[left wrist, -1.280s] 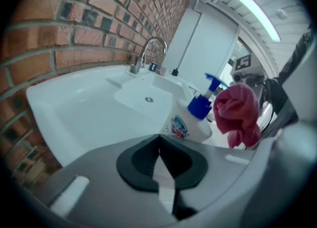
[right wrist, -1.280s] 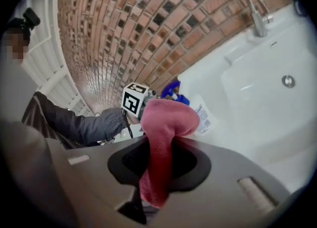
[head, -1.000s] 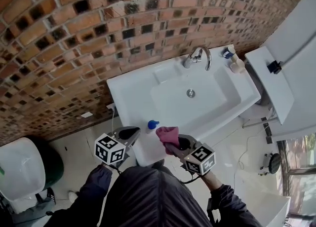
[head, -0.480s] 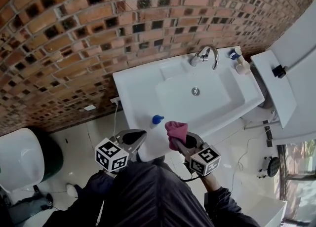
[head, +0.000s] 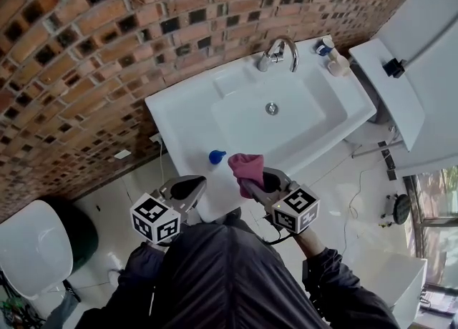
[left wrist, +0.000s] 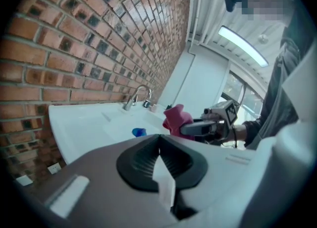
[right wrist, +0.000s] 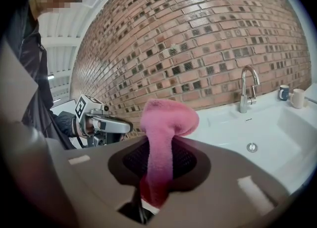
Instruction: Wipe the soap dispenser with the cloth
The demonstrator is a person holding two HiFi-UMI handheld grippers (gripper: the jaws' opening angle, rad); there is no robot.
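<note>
My right gripper (head: 252,179) is shut on a pink cloth (head: 245,166), which bulges above the jaws (right wrist: 166,123). It hangs over the front rim of the white sink (head: 175,116). A small blue-topped object (head: 217,156), probably the soap dispenser, stands on the sink's front left rim, just left of the cloth; it also shows in the left gripper view (left wrist: 138,132). My left gripper (head: 195,183) is below and to the left of it, jaws together and holding nothing (left wrist: 159,145). Neither gripper touches the blue object.
A chrome faucet (head: 279,52) rises at the sink's back edge, with a drain (head: 272,109) in the basin. A blue cup (head: 323,47) and a cream cup (head: 336,66) stand at the back right corner. There is a brick wall behind, a white cabinet (head: 390,99) to the right, and a toilet (head: 32,245) to the left.
The head view has shifted, so the sink sits higher and further left. Both grippers stay at the sink's front edge, and the cloth stays clamped in the right one.
</note>
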